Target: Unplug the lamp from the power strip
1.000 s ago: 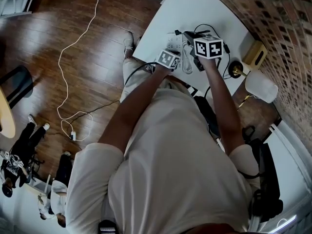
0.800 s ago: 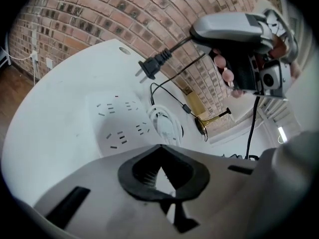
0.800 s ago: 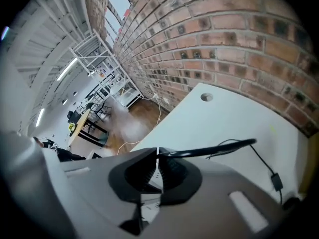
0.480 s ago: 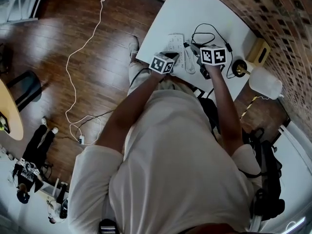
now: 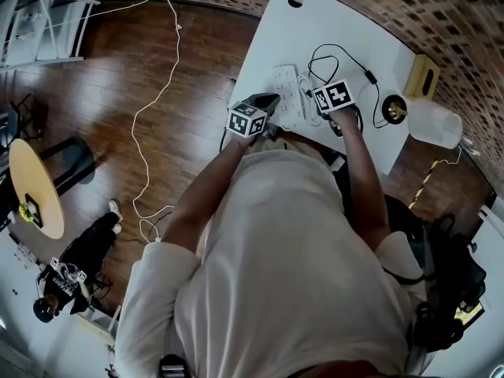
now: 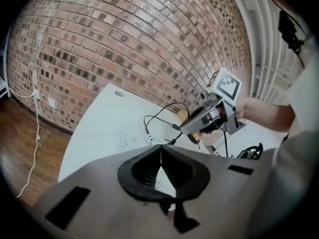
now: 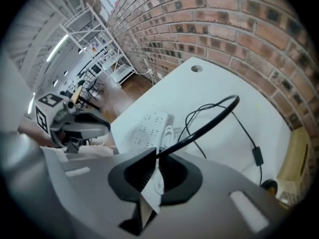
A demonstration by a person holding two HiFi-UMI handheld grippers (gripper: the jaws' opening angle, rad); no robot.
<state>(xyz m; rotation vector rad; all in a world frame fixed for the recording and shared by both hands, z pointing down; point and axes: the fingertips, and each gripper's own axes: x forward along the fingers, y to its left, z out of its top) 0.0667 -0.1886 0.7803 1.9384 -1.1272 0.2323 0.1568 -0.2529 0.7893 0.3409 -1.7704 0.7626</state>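
A white power strip (image 5: pixel 285 85) lies on the white table (image 5: pixel 315 22), with its sockets also showing in the right gripper view (image 7: pixel 149 127). The lamp has a brass base (image 5: pixel 391 109) and a white shade (image 5: pixel 433 123) at the table's right end. My right gripper (image 7: pixel 155 156) is shut on the lamp's black cord (image 7: pixel 209 117), which arcs up out of the jaws, clear of the strip. Its marker cube (image 5: pixel 334 95) hangs just right of the strip. My left gripper (image 6: pixel 160 151) is shut and empty, and its cube (image 5: pixel 246 120) sits by the table's near edge.
A tan box (image 5: pixel 425 73) stands against the brick wall beside the lamp. The tabletop has a cable hole (image 5: pixel 294 1). A long white cord (image 5: pixel 157 132) trails over the wooden floor at left. A dark bag (image 5: pixel 445 290) sits at the right, and a round yellow table (image 5: pixel 35 187) at far left.
Both grippers have drawn back from over the power strip toward the table's near edge. The right one kept the black cord in its jaws.
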